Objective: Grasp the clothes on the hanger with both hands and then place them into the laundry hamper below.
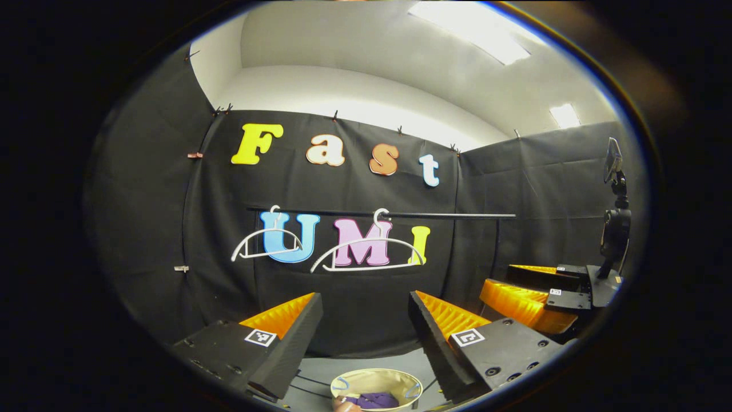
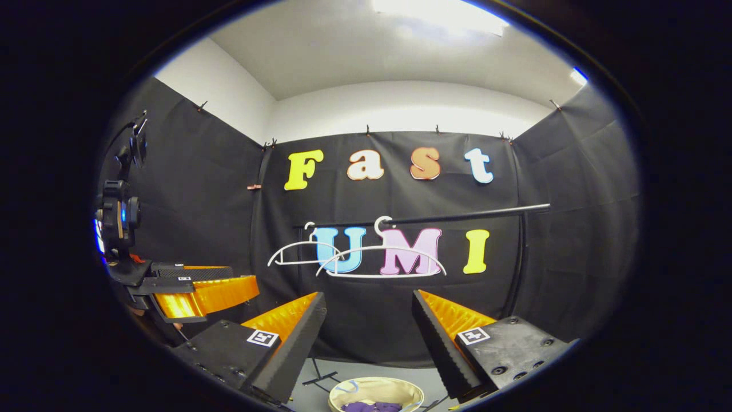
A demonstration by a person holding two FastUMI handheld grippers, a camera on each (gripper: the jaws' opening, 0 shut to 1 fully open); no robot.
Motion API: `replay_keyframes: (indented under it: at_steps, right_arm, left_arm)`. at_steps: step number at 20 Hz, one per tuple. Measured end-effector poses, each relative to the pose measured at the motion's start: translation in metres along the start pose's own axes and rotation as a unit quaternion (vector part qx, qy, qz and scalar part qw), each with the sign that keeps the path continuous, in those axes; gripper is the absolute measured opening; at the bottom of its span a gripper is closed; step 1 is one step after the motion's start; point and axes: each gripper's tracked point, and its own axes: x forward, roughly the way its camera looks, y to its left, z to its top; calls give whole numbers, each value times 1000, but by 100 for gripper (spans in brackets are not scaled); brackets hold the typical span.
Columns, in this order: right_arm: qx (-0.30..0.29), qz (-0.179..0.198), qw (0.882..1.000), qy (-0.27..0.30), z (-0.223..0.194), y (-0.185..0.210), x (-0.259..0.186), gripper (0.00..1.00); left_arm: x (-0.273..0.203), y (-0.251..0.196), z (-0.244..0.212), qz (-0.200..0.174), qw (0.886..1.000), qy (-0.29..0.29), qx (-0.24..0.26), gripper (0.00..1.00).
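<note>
Your left gripper (image 1: 366, 312) and right gripper (image 2: 369, 312) both gape wide and empty before two bare white hangers (image 1: 369, 252), the purple clothes (image 1: 374, 400) already lie in the laundry hamper (image 1: 343, 382) below, so I judge nothing remains but to withdraw.

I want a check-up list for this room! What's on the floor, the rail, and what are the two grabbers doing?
Surface: grey floor, mostly bare.
Job's things: two white hangers on the rail, both bare; purple clothes lie in the hamper.
Clutter: nothing seen.
Grippers: left gripper open, holding nothing; right gripper open, holding nothing.
Cables: thin dark lines on the floor by the hamper; cannot tell what they are.
Surroundings: black cloth walls, ceiling lights.
</note>
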Motion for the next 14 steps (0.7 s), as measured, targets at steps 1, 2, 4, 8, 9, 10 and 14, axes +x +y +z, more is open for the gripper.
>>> replay_keyframes:
  at_steps: [1,2,4,8,9,10,14]
  right_arm:
    - [0,-2,1000,-4,3,-1,0,97]
    - [-1,-5,1000,-8,5,-2,-1,95]
    - [-2,-14,1000,-15,10,-7,0,99]
    - [-2,-22,1000,-21,14,-12,0,97]
    - [-4,-25,999,-23,15,-14,-1,94]
    - [-6,-26,999,-23,16,-15,-2,97]
    - [-26,-34,998,-35,25,-20,-6,97]
  left_arm:
    - [-3,0,4,1,1000,-7,3,92]
    - [-5,1,7,5,1000,-9,6,95]
    - [-6,4,11,16,1000,-18,15,92]
    - [-5,3,13,16,1000,-20,17,95]
    - [-4,3,12,17,1000,-19,16,95]
    - [-4,1,13,16,1000,-19,14,97]
    - [-2,-3,12,11,1000,-17,9,95]
